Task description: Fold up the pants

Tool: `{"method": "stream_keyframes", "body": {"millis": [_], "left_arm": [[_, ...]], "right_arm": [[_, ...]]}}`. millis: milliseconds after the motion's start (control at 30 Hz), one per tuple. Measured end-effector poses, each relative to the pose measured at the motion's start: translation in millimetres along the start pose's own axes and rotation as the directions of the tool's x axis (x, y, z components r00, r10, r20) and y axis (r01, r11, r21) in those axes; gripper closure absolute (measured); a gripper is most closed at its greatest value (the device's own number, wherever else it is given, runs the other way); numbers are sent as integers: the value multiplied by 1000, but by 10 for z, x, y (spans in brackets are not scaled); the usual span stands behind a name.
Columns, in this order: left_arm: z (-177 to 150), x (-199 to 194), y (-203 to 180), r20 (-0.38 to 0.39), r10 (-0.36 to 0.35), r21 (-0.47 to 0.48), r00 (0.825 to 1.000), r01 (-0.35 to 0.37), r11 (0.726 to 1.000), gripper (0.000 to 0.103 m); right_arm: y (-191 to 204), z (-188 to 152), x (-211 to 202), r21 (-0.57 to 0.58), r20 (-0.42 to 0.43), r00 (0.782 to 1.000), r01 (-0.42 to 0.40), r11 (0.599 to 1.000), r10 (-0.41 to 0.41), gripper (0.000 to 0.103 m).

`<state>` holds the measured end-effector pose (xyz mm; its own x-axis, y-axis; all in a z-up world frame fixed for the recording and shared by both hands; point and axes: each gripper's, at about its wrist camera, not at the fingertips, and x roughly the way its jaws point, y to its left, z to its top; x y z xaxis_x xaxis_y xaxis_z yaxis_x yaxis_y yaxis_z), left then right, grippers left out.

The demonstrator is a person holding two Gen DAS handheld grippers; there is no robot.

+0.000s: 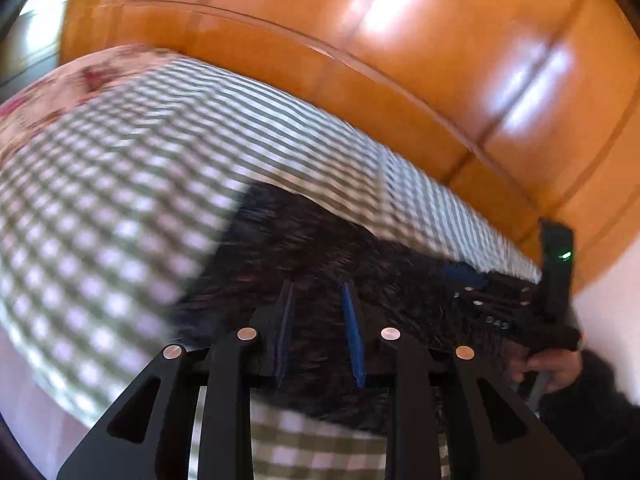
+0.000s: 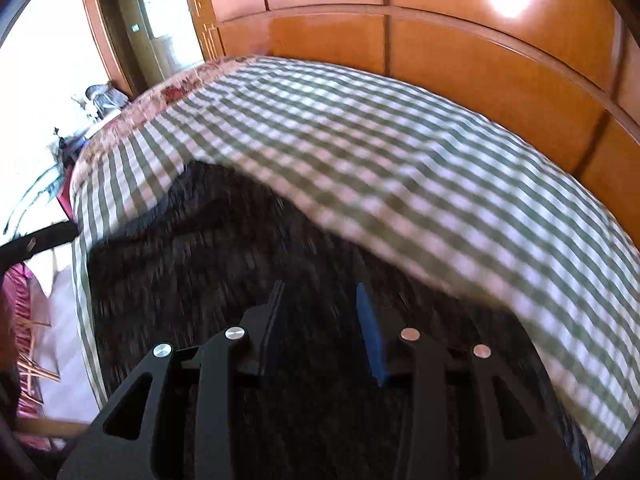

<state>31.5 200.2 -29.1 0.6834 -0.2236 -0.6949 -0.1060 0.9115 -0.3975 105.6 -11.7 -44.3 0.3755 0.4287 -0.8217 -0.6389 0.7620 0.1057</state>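
Dark fuzzy pants (image 1: 304, 240) lie on a bed with a green and white checked sheet (image 1: 120, 168). My left gripper (image 1: 318, 286) hovers over the near part of the pants, its blue-padded fingers apart and empty. The right gripper's body (image 1: 512, 304) shows at the right of the left wrist view, held by a hand. In the right wrist view the pants (image 2: 208, 248) spread wide below my right gripper (image 2: 320, 286), which is open and empty just above the cloth. Both views are blurred by motion.
An orange wooden wardrobe (image 2: 440, 52) stands behind the bed. The checked sheet (image 2: 400, 148) runs far and right. A floral cover (image 2: 176, 88) lies at the bed's far left corner. Clutter and a pink item (image 2: 20, 288) sit on the floor left of the bed.
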Motion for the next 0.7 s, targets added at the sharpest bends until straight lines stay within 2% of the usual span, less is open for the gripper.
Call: {"method": "stream_keyframes", "body": {"millis": [133,167,233,267,300,433,567,633,667,700], "left_arm": [[7,469,-368,-82,12,102,997,-4,995,80],[1,577,-402,-99,30,114,995,-18,993,80],[-38,875,-427,-158,111,143,981,-88,986,80],[-45,997,-384,-174,123,134,977,-101,986,80],[-59,1035,-367,-163,121,140,979,-99,985,80],[-88,1040,-399,-143,137,155,980,-115,981,80],[-57,924,-558,-130,211,147,969,-191,970,80],[-97,797,-687,-97,207,158,973,-191,969,68],[-125,728,-764,-82,195,160,977,-180,971,66],[-148,681,-827,-71,186,166,980,-172,971,63]], "right_arm": [[-454,-215,-152,130,-13,997,82,988,-81,64],[-538,-252,-162,153,-20,996,92,984,-90,64],[-772,-358,-119,222,-49,995,93,971,-85,65],[-849,-390,-88,239,-51,996,82,968,-72,69],[-903,-422,-57,249,-43,997,77,965,-69,74],[-1054,-475,12,315,34,998,38,948,-52,76],[-986,-476,-52,284,34,996,71,956,-83,75],[-937,-468,-74,282,26,996,79,956,-90,74],[-917,-476,-116,285,23,995,84,955,-94,71],[-899,-505,-161,291,26,995,87,953,-98,65]]}}
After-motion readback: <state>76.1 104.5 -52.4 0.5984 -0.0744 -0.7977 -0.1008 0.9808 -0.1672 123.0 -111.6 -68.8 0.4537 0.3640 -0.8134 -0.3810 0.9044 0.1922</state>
